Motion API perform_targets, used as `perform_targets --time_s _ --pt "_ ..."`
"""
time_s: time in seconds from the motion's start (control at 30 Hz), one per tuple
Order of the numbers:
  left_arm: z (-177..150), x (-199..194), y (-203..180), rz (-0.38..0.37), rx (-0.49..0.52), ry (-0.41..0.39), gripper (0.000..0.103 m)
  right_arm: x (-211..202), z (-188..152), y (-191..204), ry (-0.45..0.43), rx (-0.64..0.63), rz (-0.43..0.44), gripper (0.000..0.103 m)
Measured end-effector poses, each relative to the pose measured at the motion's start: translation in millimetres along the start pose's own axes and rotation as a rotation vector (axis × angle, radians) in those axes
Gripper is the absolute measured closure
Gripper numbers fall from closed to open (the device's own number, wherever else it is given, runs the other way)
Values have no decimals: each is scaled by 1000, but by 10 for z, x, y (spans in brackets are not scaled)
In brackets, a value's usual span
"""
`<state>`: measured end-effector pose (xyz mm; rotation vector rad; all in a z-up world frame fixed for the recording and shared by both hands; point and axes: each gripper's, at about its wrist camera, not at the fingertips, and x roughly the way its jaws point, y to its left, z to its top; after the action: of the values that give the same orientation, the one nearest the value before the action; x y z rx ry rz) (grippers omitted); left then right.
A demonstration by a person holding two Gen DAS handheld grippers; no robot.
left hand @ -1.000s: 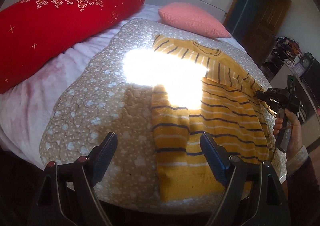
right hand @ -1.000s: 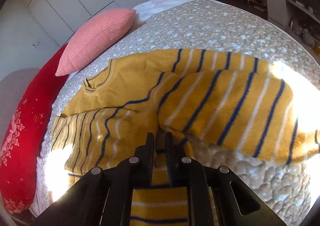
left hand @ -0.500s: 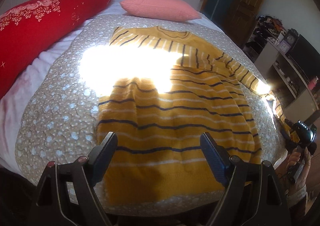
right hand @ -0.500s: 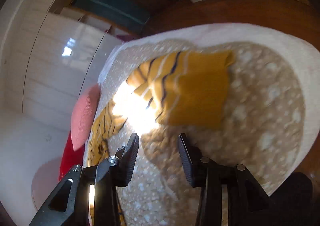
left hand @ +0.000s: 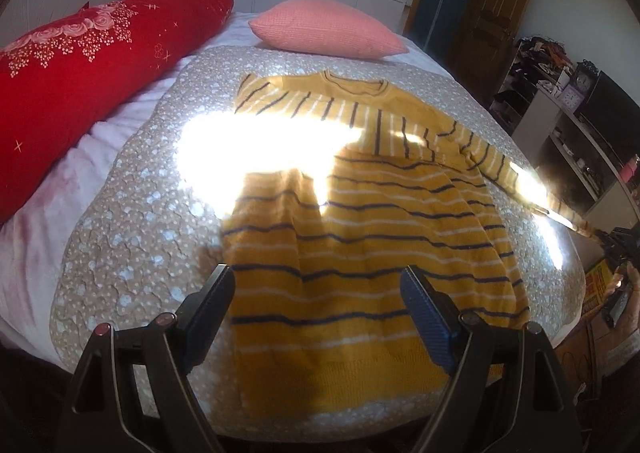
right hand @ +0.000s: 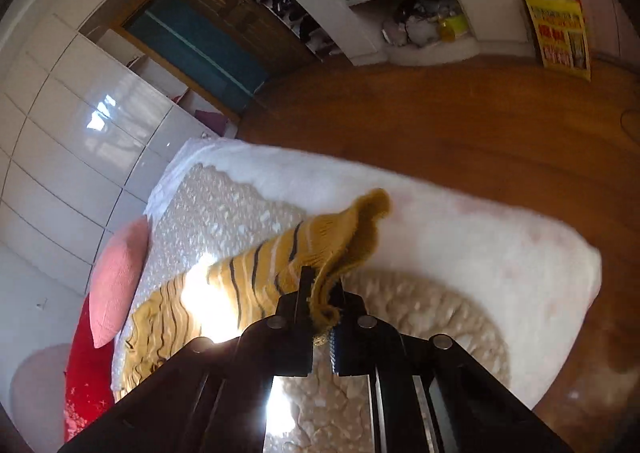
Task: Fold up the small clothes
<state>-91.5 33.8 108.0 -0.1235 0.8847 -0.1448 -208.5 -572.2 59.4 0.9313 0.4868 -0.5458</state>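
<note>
A yellow sweater [left hand: 360, 229] with navy and white stripes lies flat on the beige quilt [left hand: 132, 213], collar toward the pillows. Its left sleeve is folded across the chest; its right sleeve [left hand: 516, 177] stretches out to the bed's right edge. My left gripper [left hand: 316, 305] is open and empty, hovering above the sweater's hem. My right gripper [right hand: 324, 293] is shut on the cuff of the right sleeve [right hand: 340, 241] and holds it up over the bed's edge. It also shows at the far right in the left wrist view [left hand: 618, 249].
A red embroidered pillow [left hand: 92, 65] and a pink pillow [left hand: 324, 33] lie at the head of the bed. White shelves [right hand: 384, 1] and a wooden floor [right hand: 460, 125] lie beyond the right edge. A door [left hand: 472, 9] stands behind.
The right gripper was open above the sleeve cuff half a second ago and has now shut on it and lifted it. The left gripper drew back slightly and stayed open.
</note>
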Motion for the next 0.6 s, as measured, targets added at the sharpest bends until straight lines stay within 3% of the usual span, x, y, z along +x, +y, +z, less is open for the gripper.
perform_targets --time_s 0.13,0.27,0.47,0.6 --pt "285 154 126 1 -1 -72 19 -254 381 582 -55 -133 -18 98" --pt "494 328 362 -33 -78 -162 19 -344 192 1588 -52 -341 -5 98" --pt "442 479 951 9 -164 -312 19 52 -721 3214 92 -593 121 98" --pt "412 478 1359 -48 -260 -310 19 544 -1700 4158 239 -727 236 98"
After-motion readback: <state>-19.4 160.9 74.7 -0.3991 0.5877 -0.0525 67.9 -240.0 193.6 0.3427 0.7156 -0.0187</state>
